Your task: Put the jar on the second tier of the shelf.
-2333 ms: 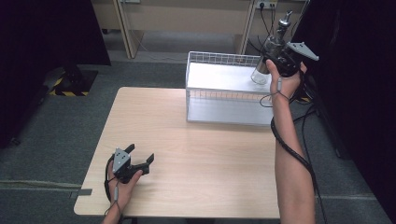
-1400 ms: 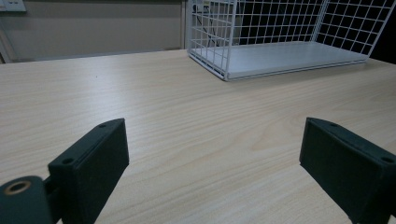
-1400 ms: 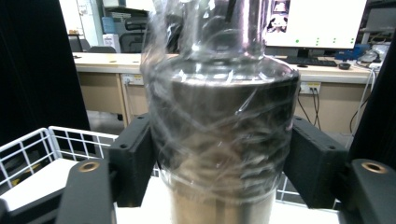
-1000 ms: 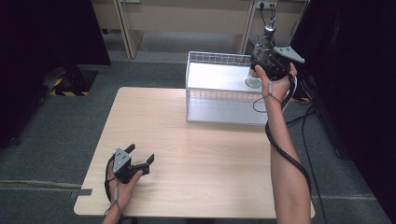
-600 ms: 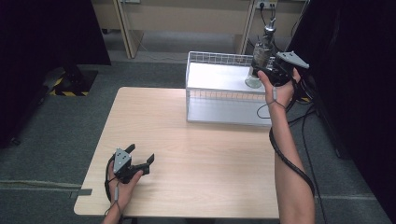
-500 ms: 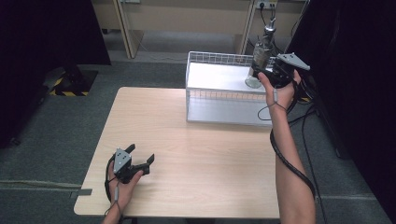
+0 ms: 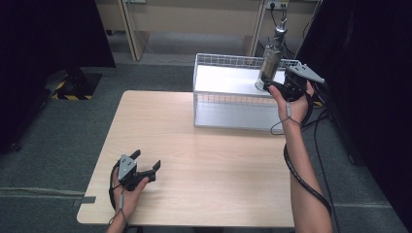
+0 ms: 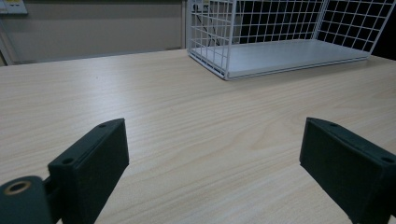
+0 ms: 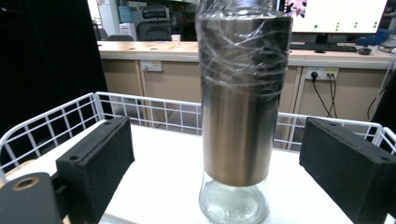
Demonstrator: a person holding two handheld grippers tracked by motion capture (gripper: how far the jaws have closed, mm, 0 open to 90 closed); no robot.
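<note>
- Bottle [image 7: 270, 57]: a tall one with a brushed-steel sleeve, a clear glass base and a narrow metal top, standing upright inside the white wire basket [image 7: 218, 60] near its right end.
- In the right gripper view the bottle [image 9: 240, 107] stands between the two black jaws, with clear space on both sides; its upper part is wrapped in crinkled clear film, and its glass foot rests on the basket's white floor [image 9: 159, 186].
- Right gripper [image 7: 275, 89] is held up at the basket's right front corner, jaws spread wide and touching nothing, the bottle just ahead of them. A grey three-cornered plate sits on top of it, and its cable runs down along the person's forearm.
- Right hand [image 7: 292, 104] grips the tool from below, the arm reaching up from the bottom edge of the high view.
- Wire basket sits on the far right part of the light wooden table [image 7: 194, 160], its front wall [image 8: 210, 32] a white grid.
- Left gripper [image 7: 144, 166] lies low over the near left part of the table, held in the left hand [image 7: 127, 187]; its jaws stand wide apart with bare tabletop [image 8: 205, 121] between them, well away from the basket.
- Behind the basket are desks and wall sockets; a monitor [image 9: 338, 14] is lit in the background.
</note>
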